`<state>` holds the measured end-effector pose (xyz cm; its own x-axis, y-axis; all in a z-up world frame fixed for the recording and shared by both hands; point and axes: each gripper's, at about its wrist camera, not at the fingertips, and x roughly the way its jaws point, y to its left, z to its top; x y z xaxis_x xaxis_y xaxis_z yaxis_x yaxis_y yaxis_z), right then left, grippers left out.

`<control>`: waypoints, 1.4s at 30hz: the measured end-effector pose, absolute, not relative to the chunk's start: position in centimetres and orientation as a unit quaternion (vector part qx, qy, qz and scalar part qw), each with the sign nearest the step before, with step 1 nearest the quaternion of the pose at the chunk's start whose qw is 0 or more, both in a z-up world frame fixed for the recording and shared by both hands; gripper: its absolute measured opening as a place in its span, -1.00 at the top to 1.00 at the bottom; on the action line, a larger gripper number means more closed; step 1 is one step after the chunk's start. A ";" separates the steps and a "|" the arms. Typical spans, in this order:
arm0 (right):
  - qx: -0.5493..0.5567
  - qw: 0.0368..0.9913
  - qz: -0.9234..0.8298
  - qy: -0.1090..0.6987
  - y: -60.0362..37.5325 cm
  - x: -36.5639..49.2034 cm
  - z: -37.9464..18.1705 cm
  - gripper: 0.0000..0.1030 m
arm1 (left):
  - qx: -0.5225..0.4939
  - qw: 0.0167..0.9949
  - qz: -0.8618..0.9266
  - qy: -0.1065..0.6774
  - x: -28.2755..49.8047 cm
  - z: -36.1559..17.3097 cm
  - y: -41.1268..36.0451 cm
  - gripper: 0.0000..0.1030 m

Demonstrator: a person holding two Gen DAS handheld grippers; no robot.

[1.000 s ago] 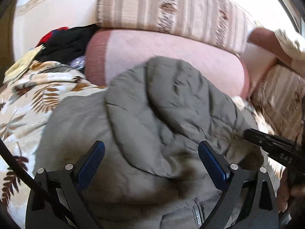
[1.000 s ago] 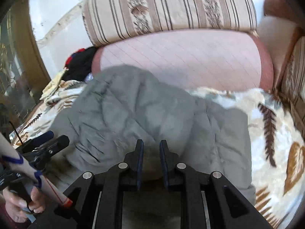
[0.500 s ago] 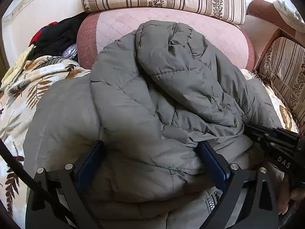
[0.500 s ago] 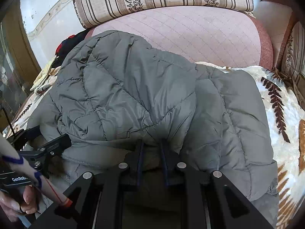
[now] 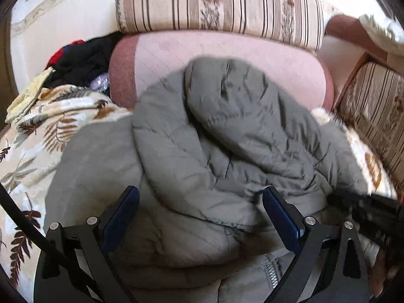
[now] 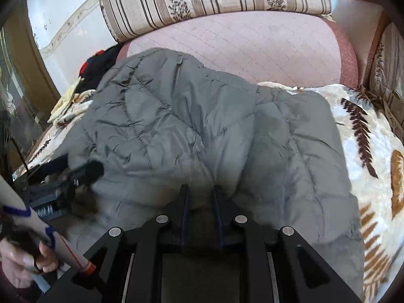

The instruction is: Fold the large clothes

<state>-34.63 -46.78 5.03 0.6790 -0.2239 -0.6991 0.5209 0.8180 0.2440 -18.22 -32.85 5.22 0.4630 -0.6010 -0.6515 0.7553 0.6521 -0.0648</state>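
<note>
Right gripper (image 6: 201,197): black two-finger unit, jaws narrow but with a clear gap, and they have just been opening a little; the edge of the grey quilted puffer jacket (image 6: 192,126) sits right at the tips, though whether the pads press on the fabric cannot be told from this view. Left gripper (image 5: 202,209): black frame with blue pads (image 5: 121,217), jaws spread wide, hanging over the jacket's near fold, nothing pinched between them. In the right wrist view the left gripper shows at the left edge, blurred, tips at the jacket's side, with a hand (image 6: 22,262) wrapped around its handle at bottom left. The jacket lies bunched and partly folded over itself on a cream blanket with a brown fern-leaf print (image 6: 366,136), which covers the sofa seat; a zipper strip (image 5: 271,272) shows at the near hem in the left wrist view. Behind the jacket, touching its far edge, sits a pink quilted bolster cushion (image 5: 227,48). Above that is a beige striped back cushion with floral bands (image 5: 217,2). Far left, a pile of black and red clothing (image 5: 80,60) lies beside the bolster.
</note>
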 end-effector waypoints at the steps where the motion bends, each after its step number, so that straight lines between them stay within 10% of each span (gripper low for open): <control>1: 0.224 0.893 -0.206 0.332 -46.5 -35.5 5.0 0.42 | 0.110 0.848 -0.402 0.327 -18.2 5.5 -32.7 -0.91; 42: 0.154 0.897 -0.251 0.329 -47.9 -33.0 6.0 0.40 | 0.181 0.859 -0.361 0.315 -19.3 2.2 -34.3 -0.91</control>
<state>-32.98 -47.89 6.01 0.6581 -0.3486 -0.6674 0.5514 0.8267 0.1119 -19.28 -34.31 2.25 0.5411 -0.5056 -0.6720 0.7337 0.6743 0.0835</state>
